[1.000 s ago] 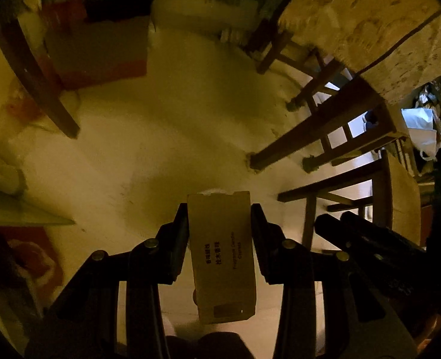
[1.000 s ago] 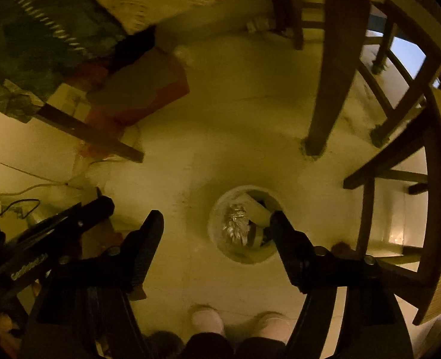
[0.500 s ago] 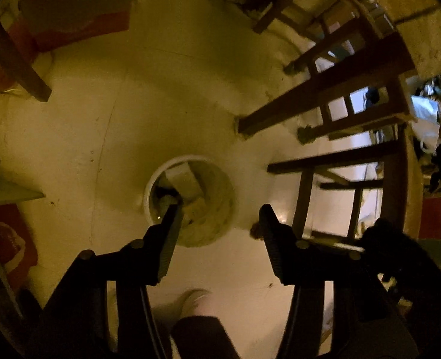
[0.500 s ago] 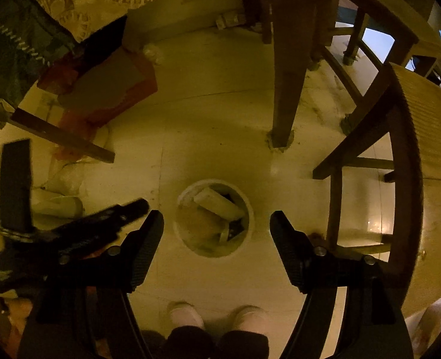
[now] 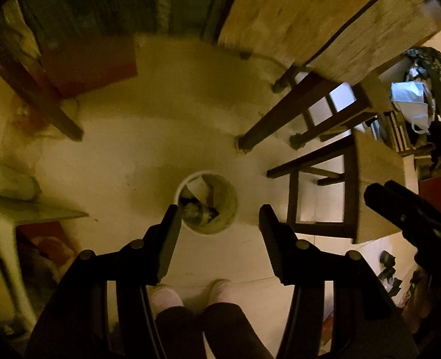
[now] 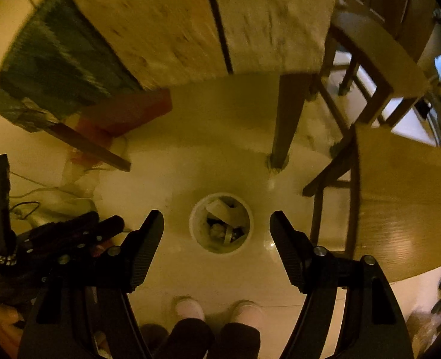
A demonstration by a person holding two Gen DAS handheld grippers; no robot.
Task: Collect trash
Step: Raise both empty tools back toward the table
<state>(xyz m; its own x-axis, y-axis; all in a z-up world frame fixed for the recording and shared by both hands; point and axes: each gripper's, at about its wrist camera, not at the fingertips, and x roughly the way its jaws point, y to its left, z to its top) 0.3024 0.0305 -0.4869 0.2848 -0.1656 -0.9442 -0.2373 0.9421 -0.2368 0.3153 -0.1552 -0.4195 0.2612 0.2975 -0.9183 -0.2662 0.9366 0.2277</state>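
A round white waste bin (image 5: 229, 201) stands on the pale floor straight below both grippers. Inside it lies a beige carton (image 5: 199, 188) tilted against the wall, beside crumpled foil (image 5: 192, 209) and dark scraps. My left gripper (image 5: 219, 209) hangs high above the bin, open, with nothing between its fingers. In the right wrist view the same bin (image 6: 193, 224) holds the carton (image 6: 220, 209) and the foil (image 6: 217, 229). My right gripper (image 6: 216, 214) is also open and empty, well above the rim.
A table with a patterned cloth (image 5: 310, 15) and its dark leg (image 5: 268, 125) stand behind the bin. A wooden chair (image 5: 373, 179) is at the right, a red box (image 5: 91, 71) at the back left. The person's feet (image 5: 166, 296) are just in front of the bin.
The left gripper let go of the beige carton, which now lies in the bin. Both grippers rose, so the bin looks smaller and farther below.
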